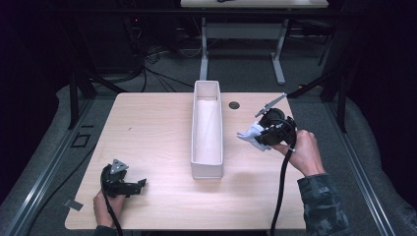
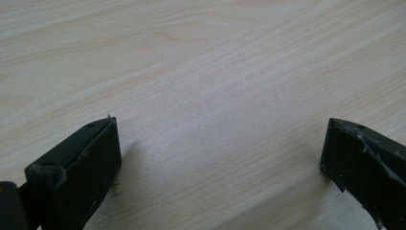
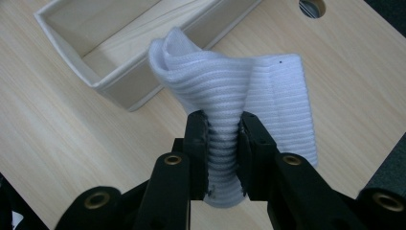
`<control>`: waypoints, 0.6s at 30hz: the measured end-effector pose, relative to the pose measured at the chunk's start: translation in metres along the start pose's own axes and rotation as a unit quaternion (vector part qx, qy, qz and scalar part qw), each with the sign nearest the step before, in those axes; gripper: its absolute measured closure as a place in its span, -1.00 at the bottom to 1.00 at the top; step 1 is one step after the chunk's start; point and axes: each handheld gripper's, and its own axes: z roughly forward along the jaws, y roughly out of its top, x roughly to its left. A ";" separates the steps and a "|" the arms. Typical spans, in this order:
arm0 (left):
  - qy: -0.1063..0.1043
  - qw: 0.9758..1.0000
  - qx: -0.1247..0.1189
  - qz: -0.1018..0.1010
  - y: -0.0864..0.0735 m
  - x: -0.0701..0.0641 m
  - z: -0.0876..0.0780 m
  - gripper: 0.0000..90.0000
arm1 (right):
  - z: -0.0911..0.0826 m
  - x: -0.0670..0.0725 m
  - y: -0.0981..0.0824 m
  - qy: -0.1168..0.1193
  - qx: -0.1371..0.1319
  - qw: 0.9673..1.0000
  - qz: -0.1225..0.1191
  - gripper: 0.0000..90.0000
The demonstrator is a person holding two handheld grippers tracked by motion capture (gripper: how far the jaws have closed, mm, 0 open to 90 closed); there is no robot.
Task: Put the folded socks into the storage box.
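Observation:
A white ribbed cloth (image 3: pixel 239 91) is pinched between the black jaws of my right gripper (image 3: pixel 224 122), which is shut on it and held above the table. From above, that right gripper (image 1: pixel 255 135) hangs to the right of a long white box (image 1: pixel 206 129), with the cloth (image 1: pixel 251 136) sticking out toward the box. The box (image 3: pixel 95 52) stands open and looks empty. Near the table's front left corner my left gripper (image 1: pixel 140 184) rests low, open, its jaws wide apart over bare wood. In the left gripper view, nothing lies between the fingers (image 2: pixel 91 163) of my left gripper (image 2: pixel 218 143).
The light wooden table (image 1: pixel 147 128) has a round cable hole (image 1: pixel 234 104) behind the right gripper. Metal frame posts stand at the far corners, and another desk (image 1: pixel 246 29) sits beyond. A grey tag (image 1: pixel 74 204) lies on the front left edge.

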 end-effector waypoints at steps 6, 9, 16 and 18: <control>0.000 1.000 0.000 0.000 0.000 0.000 0.000 -1.00 | -0.007 0.003 0.012 -0.006 -0.006 1.000 -0.010 0.68; 0.000 1.000 0.000 0.000 0.000 0.000 0.000 -1.00 | -0.010 0.005 0.019 -0.004 -0.010 1.000 -0.014 0.68; 0.000 1.000 0.000 0.000 0.000 0.000 0.000 -1.00 | -0.016 0.010 0.033 -0.006 -0.013 1.000 -0.026 0.68; 0.001 1.000 0.000 0.000 0.000 0.000 0.000 -1.00 | -0.016 0.012 0.037 -0.010 -0.012 0.999 -0.029 0.68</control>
